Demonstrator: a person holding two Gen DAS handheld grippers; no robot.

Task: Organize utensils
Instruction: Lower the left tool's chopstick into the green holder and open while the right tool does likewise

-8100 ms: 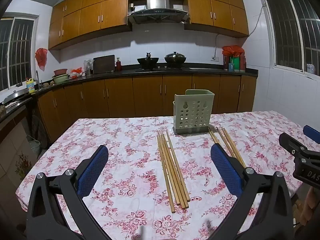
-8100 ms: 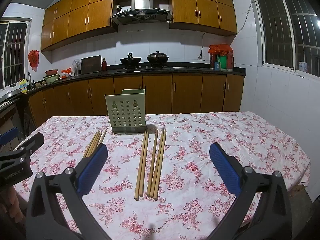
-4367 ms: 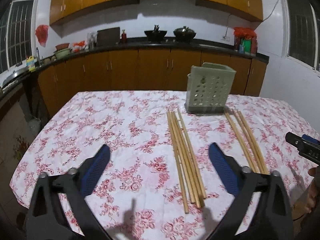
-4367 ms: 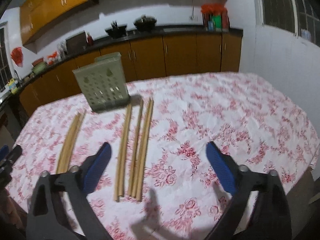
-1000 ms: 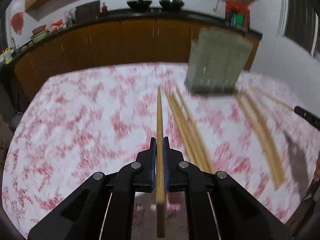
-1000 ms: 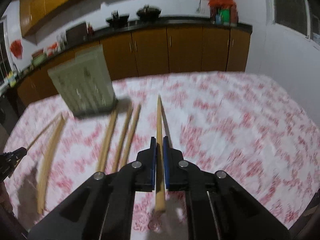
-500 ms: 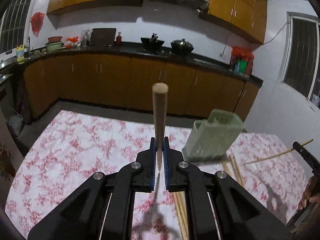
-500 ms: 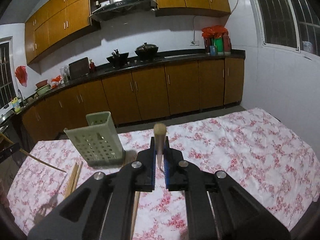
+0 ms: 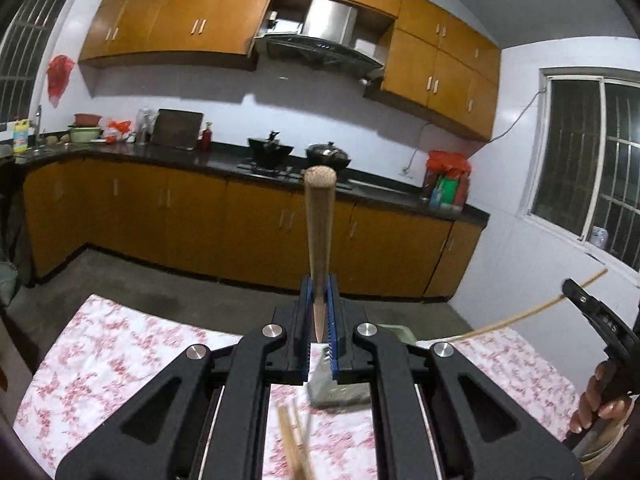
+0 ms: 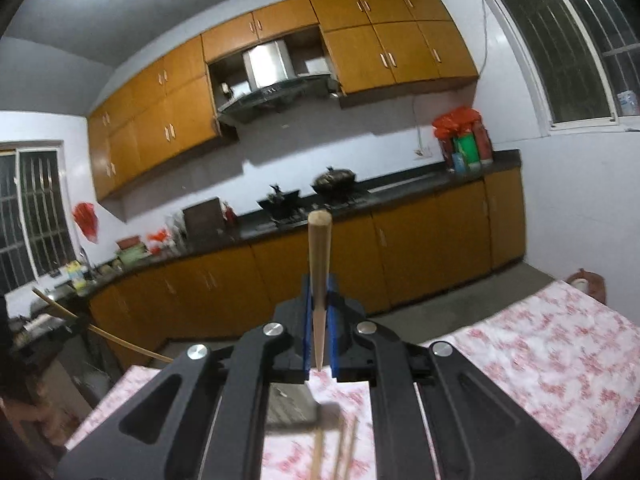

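Observation:
My left gripper (image 9: 319, 312) is shut on a wooden chopstick (image 9: 319, 232) that points up and away from the camera. My right gripper (image 10: 319, 320) is shut on another wooden chopstick (image 10: 319, 272), also raised. The green perforated utensil holder (image 9: 340, 390) stands on the table right below the left gripper, mostly hidden by it; it also shows under the right gripper (image 10: 290, 406). Loose chopsticks (image 9: 294, 448) lie on the floral tablecloth near the left gripper, and more chopsticks (image 10: 336, 452) lie near the right one. The right gripper with its chopstick shows at the right of the left wrist view (image 9: 592, 308).
The table carries a red and white floral cloth (image 9: 120, 352). Beyond it a concrete floor (image 9: 180, 280), brown kitchen cabinets (image 9: 180, 216) and a dark counter with pots (image 9: 276, 152). A white wall with a window (image 9: 580, 184) is to the right.
Both grippers closed on a chopstick each and lifted it off the table. In the last half second both tilted further up, and the holder slid beneath the gripper bodies.

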